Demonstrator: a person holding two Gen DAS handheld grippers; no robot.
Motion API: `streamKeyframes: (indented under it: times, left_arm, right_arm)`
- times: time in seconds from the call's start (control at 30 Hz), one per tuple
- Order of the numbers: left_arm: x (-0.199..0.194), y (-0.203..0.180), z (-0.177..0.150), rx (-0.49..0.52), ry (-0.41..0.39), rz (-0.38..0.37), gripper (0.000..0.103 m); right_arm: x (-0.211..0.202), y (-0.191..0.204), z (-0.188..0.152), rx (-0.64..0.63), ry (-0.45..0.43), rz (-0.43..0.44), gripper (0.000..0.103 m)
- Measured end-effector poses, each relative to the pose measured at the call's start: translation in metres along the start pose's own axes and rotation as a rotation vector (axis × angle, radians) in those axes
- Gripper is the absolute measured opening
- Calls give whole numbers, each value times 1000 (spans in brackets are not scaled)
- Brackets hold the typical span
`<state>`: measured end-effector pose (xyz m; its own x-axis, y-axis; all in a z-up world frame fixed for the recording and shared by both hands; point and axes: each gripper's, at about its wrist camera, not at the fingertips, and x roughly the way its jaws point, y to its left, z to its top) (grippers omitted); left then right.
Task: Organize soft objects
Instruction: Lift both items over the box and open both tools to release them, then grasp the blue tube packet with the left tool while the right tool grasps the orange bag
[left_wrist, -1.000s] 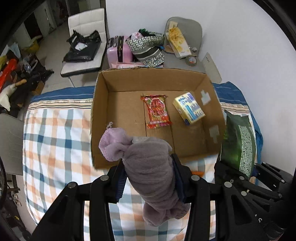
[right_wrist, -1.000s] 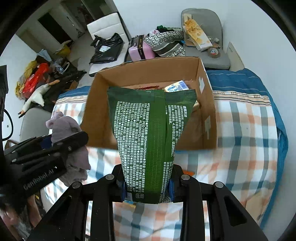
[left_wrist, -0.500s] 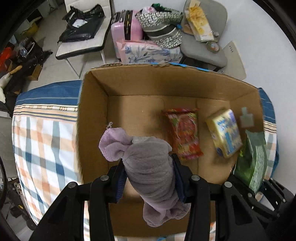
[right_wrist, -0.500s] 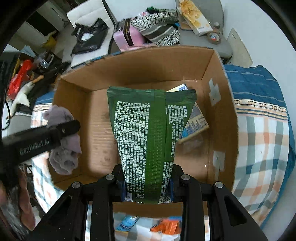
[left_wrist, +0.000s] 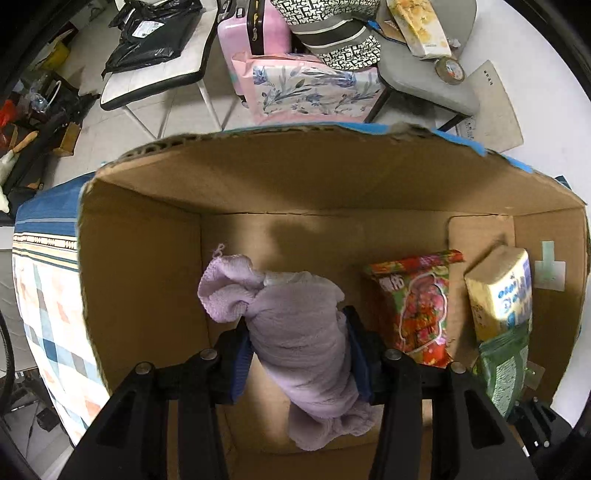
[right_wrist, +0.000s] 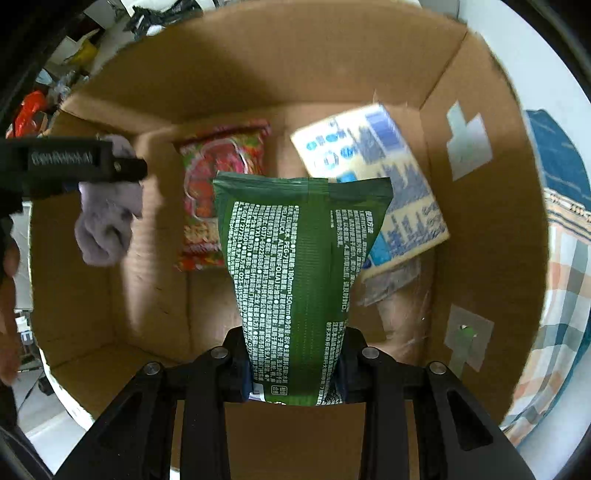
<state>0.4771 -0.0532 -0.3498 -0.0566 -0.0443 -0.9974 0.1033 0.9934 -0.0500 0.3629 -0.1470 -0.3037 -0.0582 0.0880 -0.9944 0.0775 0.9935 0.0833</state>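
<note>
We have both loads over the big open brown cardboard box (left_wrist: 147, 295), which sits on the checked bedspread (left_wrist: 48, 302), so the step in hand looks like the drop-off: soft things go into the box. Next, we judge, each claw should go lower toward a bare patch of the box floor and then part its fingers, so nothing lands on the packets already there.

Inside the box lie two things side by side on the floor: a blue-and-cream soft rectangular pack (right_wrist: 373, 184) toward the right wall, tilted, and a flat red printed snack packet (left_wrist: 417, 306) just left of it.

Our right claw (right_wrist: 295, 363) is closed on the lower end of a tall green foil pouch with white print (right_wrist: 299, 266), held upright above the box's right half. Our left claw (left_wrist: 299, 354) is clamped across the middle of a rolled lilac knitted cloth (left_wrist: 295, 332), which hangs above the left half, clear of the floor.
</note>
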Motion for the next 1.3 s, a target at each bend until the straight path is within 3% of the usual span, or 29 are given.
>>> streamKeyframes:
  times: [0.3, 0.4, 0.43, 0.47, 0.5, 0.57, 0.63, 0.8, 1.2, 1.3]
  left_arm:
    - [7, -2, 3, -18, 46, -20, 49]
    - [2, -4, 2, -11, 45, -24, 57]
    - [-1, -5, 2, -9, 43, -31, 66]
    - [-4, -5, 1, -6, 40, -34, 77]
    - [-7, -5, 0, -5, 33, -37, 82]
    - [-14, -6, -4, -2, 18, -40, 86]
    - [-21, -6, -10, -2, 9, -50, 94]
    - [-40, -5, -30, -7, -71, -64, 94]
    - [-100, 2, -113, -11, -315, 15, 94]
    - [-114, 0, -135, 3, -382, 66, 94]
  right_arm:
    - [18, 0, 5, -31, 69, -19, 40]
    - [20, -3, 3, -16, 72, -13, 54]
    - [19, -4, 3, -16, 70, -17, 61]
    - [19, -6, 2, -13, 69, -16, 62]
    - [18, -8, 1, -5, 65, -8, 63]
    - [17, -20, -1, 16, 51, 4, 67]
    - [12, -25, -1, 26, 30, 5, 81]
    - [1, -30, -4, 26, -19, -2, 102]
    - [-39, -2, -33, -10, -167, -74, 103]
    - [-60, -5, -43, 6, -203, -70, 103]
